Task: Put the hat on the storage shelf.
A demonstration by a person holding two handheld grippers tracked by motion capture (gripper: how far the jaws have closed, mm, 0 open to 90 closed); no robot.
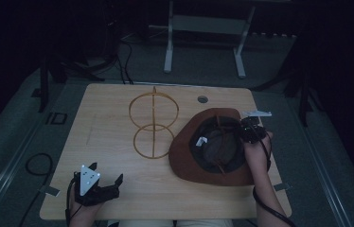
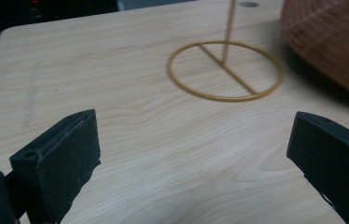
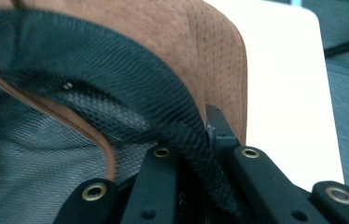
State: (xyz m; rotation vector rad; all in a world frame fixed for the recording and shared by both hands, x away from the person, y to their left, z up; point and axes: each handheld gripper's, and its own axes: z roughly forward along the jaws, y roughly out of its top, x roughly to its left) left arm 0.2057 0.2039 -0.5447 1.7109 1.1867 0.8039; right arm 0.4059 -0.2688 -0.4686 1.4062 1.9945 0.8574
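A brown wide-brimmed hat (image 1: 184, 158) lies upside down on the right half of the wooden table (image 1: 104, 118), its dark mesh lining facing up. My right gripper (image 1: 247, 128) is at the hat's right edge. In the right gripper view it (image 3: 200, 140) is shut on the hat (image 3: 200, 42), with the black inner band (image 3: 130, 79) and the brim pinched between the jaws. A gold wire hat stand (image 1: 154, 125) rises at the table's middle, just left of the hat. My left gripper (image 1: 106, 174) hovers open near the front left edge. Its jaws (image 2: 193, 154) face the stand's base ring (image 2: 229, 73) and the hat's edge (image 2: 331, 37), with nothing between them.
A round cable hole (image 1: 202, 99) sits near the table's back edge. A white frame on two legs (image 1: 203, 28) stands on the floor behind the table. Cables (image 1: 38, 165) lie on the grey floor at the left. Bare wood stretches across the table's left side.
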